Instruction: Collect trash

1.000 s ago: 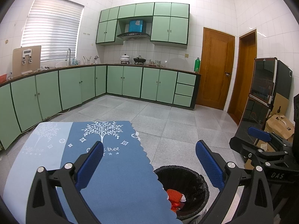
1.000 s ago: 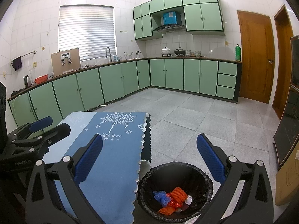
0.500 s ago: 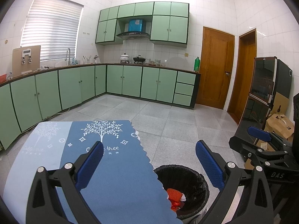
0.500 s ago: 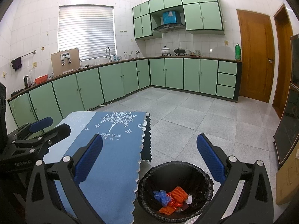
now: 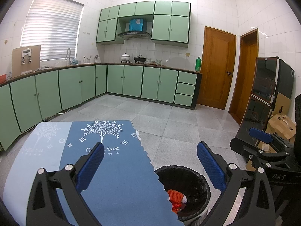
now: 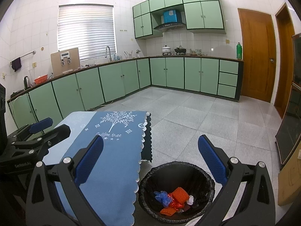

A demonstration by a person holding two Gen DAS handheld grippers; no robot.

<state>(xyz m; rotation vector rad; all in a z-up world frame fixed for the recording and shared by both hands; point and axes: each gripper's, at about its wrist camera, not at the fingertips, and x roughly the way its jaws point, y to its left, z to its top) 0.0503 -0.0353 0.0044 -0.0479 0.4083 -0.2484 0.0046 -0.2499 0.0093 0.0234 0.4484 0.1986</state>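
Down in the black-lined bin [image 6: 176,192], right of the blue tablecloth [image 6: 112,160], sits crumpled trash [image 6: 175,197]: orange netting, blue plastic, white scraps. Left gripper [image 5: 150,162] and right gripper [image 6: 150,156] both spread wide, empty.

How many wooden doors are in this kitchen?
2. One closed door stands on the back wall, right of the green counter cabinets; the other is on the right side wall, just past the corner. More may lie outside the view.

A table under a blue tree-print cloth [image 6: 105,150] stands on the grey tiled floor [image 6: 188,116], the black-lined bin [image 6: 176,169] just beside it.
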